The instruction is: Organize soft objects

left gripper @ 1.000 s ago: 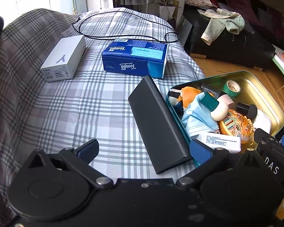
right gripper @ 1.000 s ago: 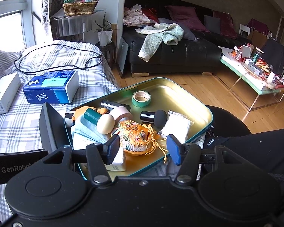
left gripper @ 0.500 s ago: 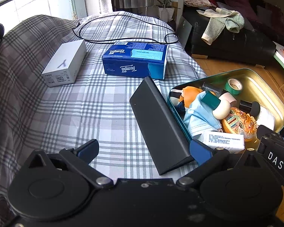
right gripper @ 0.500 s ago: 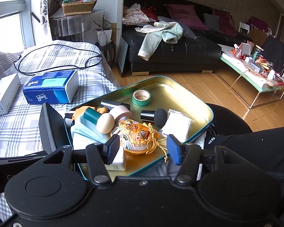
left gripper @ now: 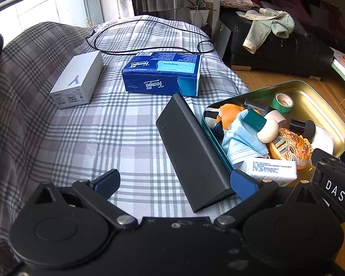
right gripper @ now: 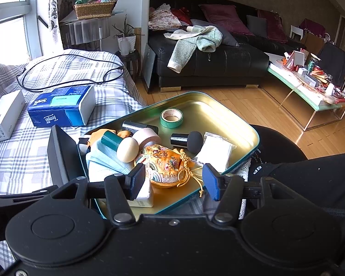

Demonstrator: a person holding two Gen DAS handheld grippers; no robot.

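Right hand-held gripper [right gripper: 172,179] poised above the near end of the gold-lined tin [right gripper: 218,105], jaws apart and empty. The embroidered orange pouch [right gripper: 165,168] lies directly ahead of and just below the gap between the pads, its tasselled cord [right gripper: 191,174] trailing toward the right pad. The pouch's long axis appears to run roughly across the jaw line rather than along it, so a short forward and downward reach would probably bracket it. Just to the left of the left pad lie the light blue face mask [right gripper: 103,161] and the white tissue packet [right gripper: 142,197]; an orange plush toy [right gripper: 96,135] sits farther ahead on that side.

Left hand-held gripper [left gripper: 174,184], jaws wide apart and empty, hangs over the plaid bed cover [left gripper: 103,138]. The black wedge-shaped case [left gripper: 191,151] lies between it and the tin, so the soft items stand off to its right. The right hand is judged the nearer to the pouch.
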